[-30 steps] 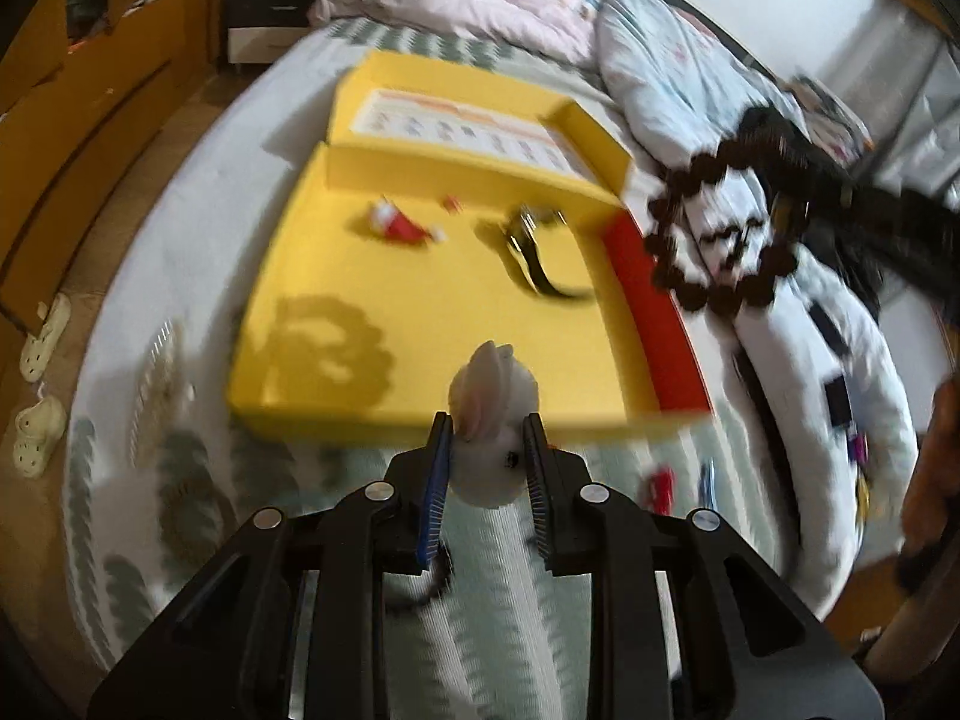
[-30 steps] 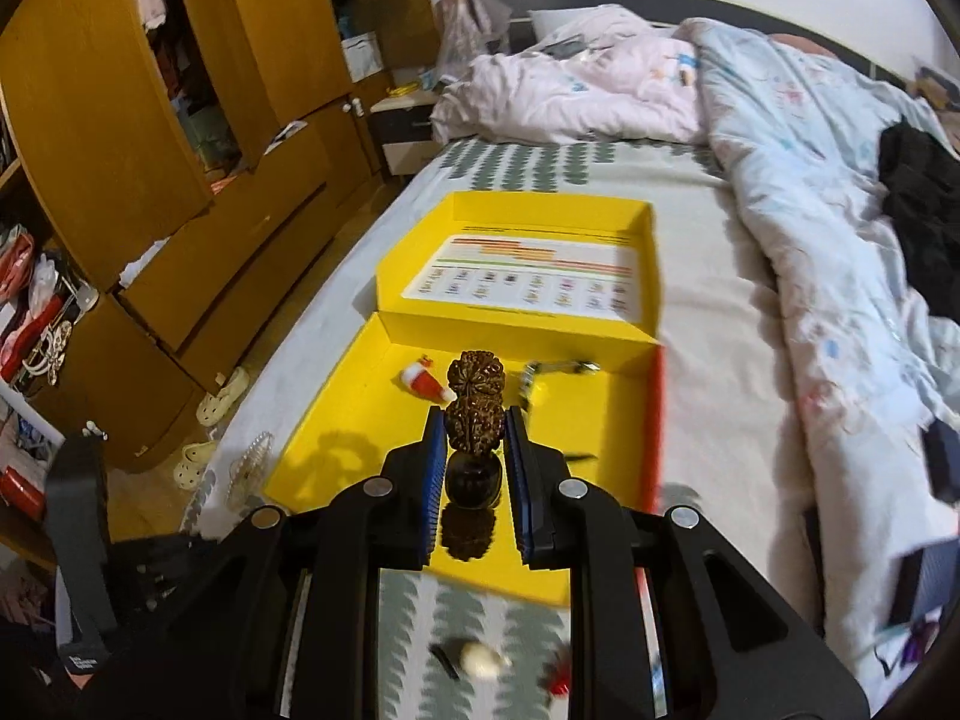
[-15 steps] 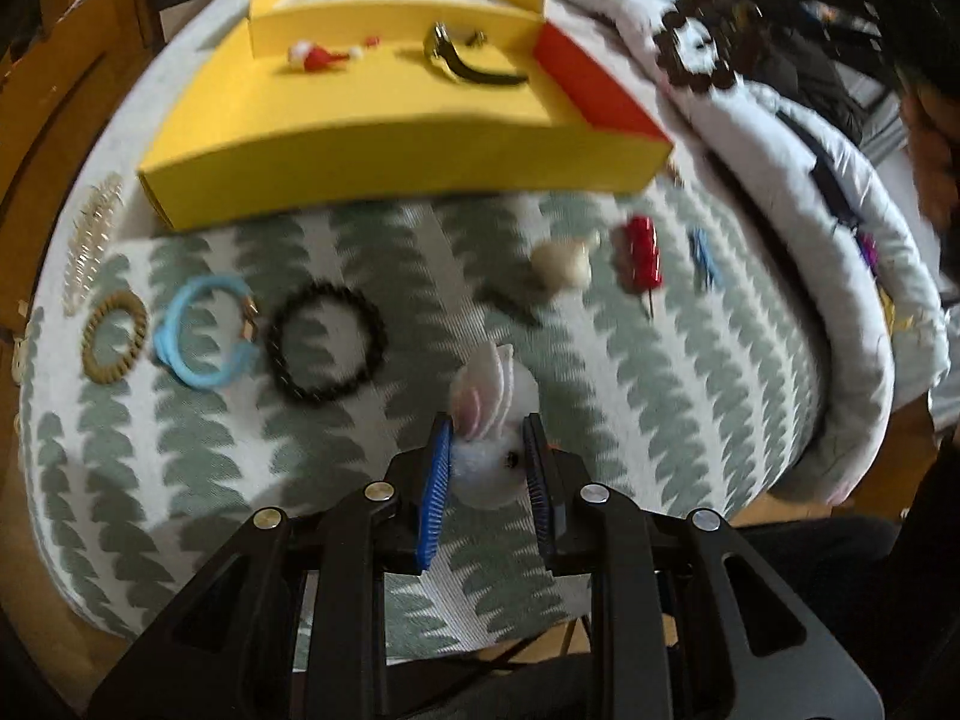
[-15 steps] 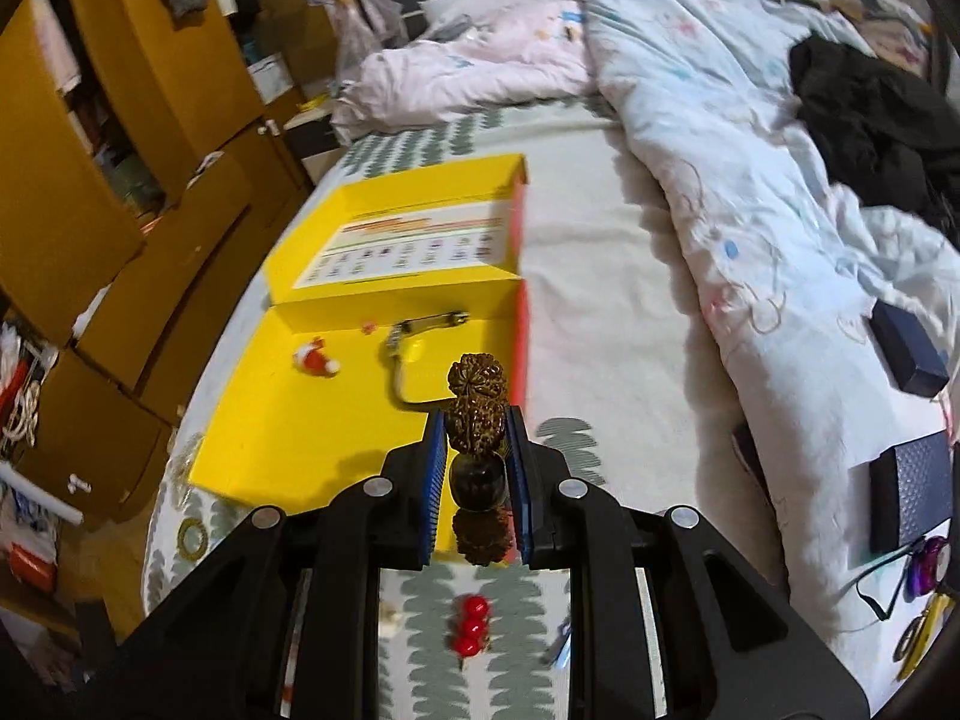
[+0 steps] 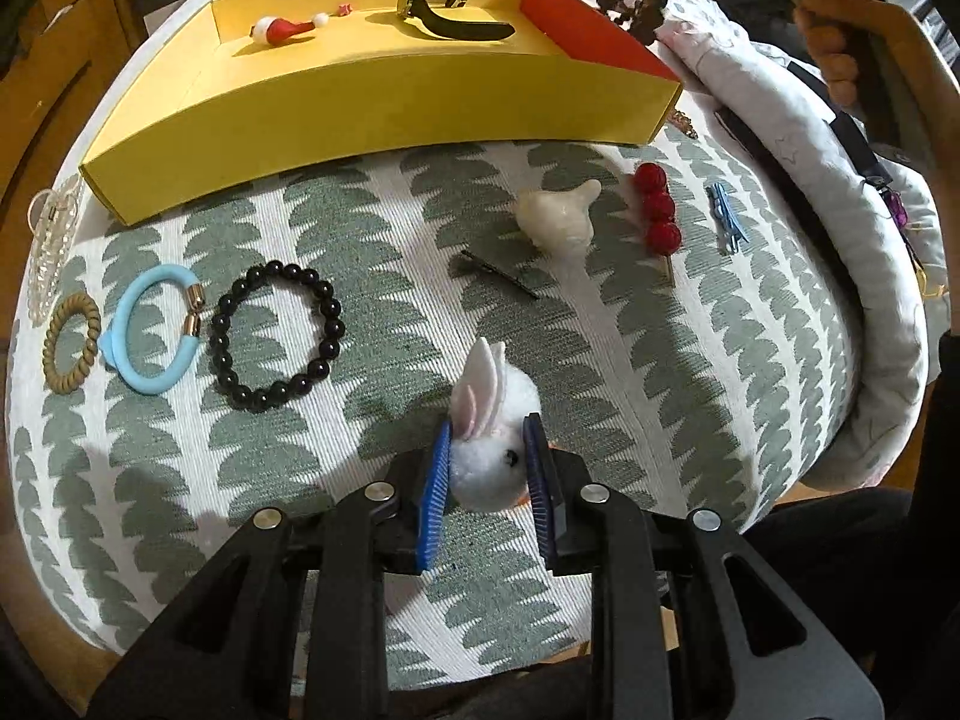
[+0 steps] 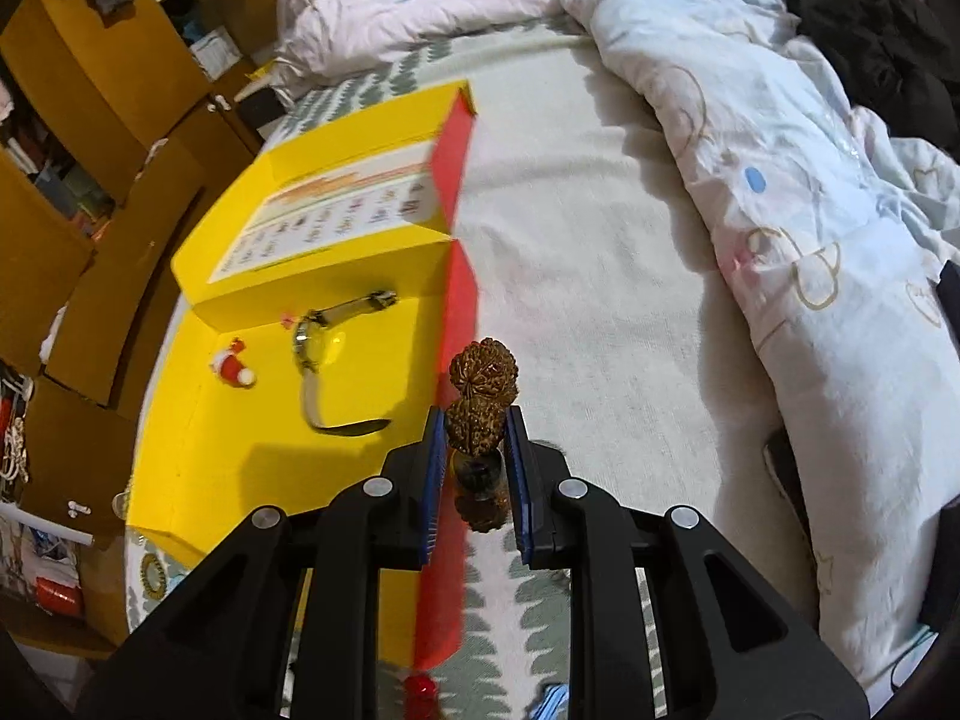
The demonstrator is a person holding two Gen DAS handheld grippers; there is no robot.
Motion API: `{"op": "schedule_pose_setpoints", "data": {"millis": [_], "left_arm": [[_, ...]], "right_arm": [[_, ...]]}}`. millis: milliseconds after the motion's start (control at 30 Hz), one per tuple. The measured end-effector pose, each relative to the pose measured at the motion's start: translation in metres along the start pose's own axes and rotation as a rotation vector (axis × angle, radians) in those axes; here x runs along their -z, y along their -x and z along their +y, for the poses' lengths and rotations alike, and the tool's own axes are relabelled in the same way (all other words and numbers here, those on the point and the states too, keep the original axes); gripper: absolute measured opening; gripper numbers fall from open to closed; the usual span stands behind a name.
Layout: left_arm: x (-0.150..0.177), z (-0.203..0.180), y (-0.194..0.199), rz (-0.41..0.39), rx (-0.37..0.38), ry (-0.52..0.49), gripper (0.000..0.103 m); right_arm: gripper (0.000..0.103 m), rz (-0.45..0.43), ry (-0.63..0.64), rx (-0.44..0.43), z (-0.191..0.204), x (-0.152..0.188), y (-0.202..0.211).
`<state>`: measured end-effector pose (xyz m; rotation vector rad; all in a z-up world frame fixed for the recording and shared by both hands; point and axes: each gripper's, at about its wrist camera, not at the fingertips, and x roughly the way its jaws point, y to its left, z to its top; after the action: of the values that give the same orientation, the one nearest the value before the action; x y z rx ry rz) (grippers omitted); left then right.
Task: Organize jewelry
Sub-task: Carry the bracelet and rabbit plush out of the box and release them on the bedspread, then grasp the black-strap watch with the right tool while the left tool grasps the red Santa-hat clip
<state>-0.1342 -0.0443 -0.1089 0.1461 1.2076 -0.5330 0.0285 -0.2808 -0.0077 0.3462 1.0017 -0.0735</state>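
My left gripper (image 5: 487, 438) is shut on a white fluffy bunny clip (image 5: 492, 420), low over the leaf-patterned bedspread (image 5: 690, 360). Before it lie a black bead bracelet (image 5: 275, 335), a blue hair tie (image 5: 153, 330), a tan coil tie (image 5: 71, 341), a cream shell-shaped clip (image 5: 561, 219), a red bead pin (image 5: 657, 210) and a bobby pin (image 5: 498, 276). My right gripper (image 6: 475, 429) is shut on a brown walnut bead bracelet (image 6: 483, 387), above the red edge (image 6: 459, 294) of the open yellow box (image 6: 240, 420). Inside the box lie a watch (image 6: 312, 336) and a Santa-hat clip (image 6: 231, 366).
A clear claw clip (image 5: 51, 240) lies at the bed's left edge and a blue clip (image 5: 726, 216) at the right. A person's hand (image 5: 834, 42) shows at the upper right. A rumpled duvet (image 6: 780, 150) and black clothing (image 6: 870, 30) cover the bed's right side; wooden wardrobes (image 6: 90, 120) stand left.
The left gripper has sunk toward the bedspread with the bunny clip, so the box now sits far ahead. The right gripper has swung rightward and down over the box's red edge, still holding the beads.
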Motion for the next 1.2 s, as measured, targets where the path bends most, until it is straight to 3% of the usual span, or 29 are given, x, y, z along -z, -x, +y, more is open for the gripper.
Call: {"op": "schedule_pose_setpoints", "data": {"millis": [400, 600, 733, 867, 1033, 1200], "left_arm": [[-0.001, 0.001, 0.0, -0.004, -0.009, -0.007, 0.027], [-0.002, 0.001, 0.003, -0.004, -0.017, -0.007, 0.034], [-0.005, 0.004, 0.008, -0.01, -0.006, 0.009, 0.045], [-0.012, 0.009, 0.019, -0.04, 0.005, 0.03, 0.056], [-0.026, 0.02, 0.036, -0.088, 0.024, 0.068, 0.064], [-0.054, 0.046, 0.06, -0.156, 0.051, 0.174, 0.064]], "right_arm": [[0.021, 0.065, -0.074, 0.111, -0.054, 0.013, -0.029], [0.027, 0.058, -0.108, 0.149, -0.071, 0.019, -0.028], [0.029, 0.054, -0.109, 0.187, -0.069, 0.019, -0.022], [0.036, 0.037, -0.067, 0.19, -0.044, 0.015, -0.015], [0.055, -0.028, 0.027, 0.145, 0.008, 0.014, 0.003], [0.057, -0.087, 0.137, 0.042, 0.07, 0.013, 0.015]]}}
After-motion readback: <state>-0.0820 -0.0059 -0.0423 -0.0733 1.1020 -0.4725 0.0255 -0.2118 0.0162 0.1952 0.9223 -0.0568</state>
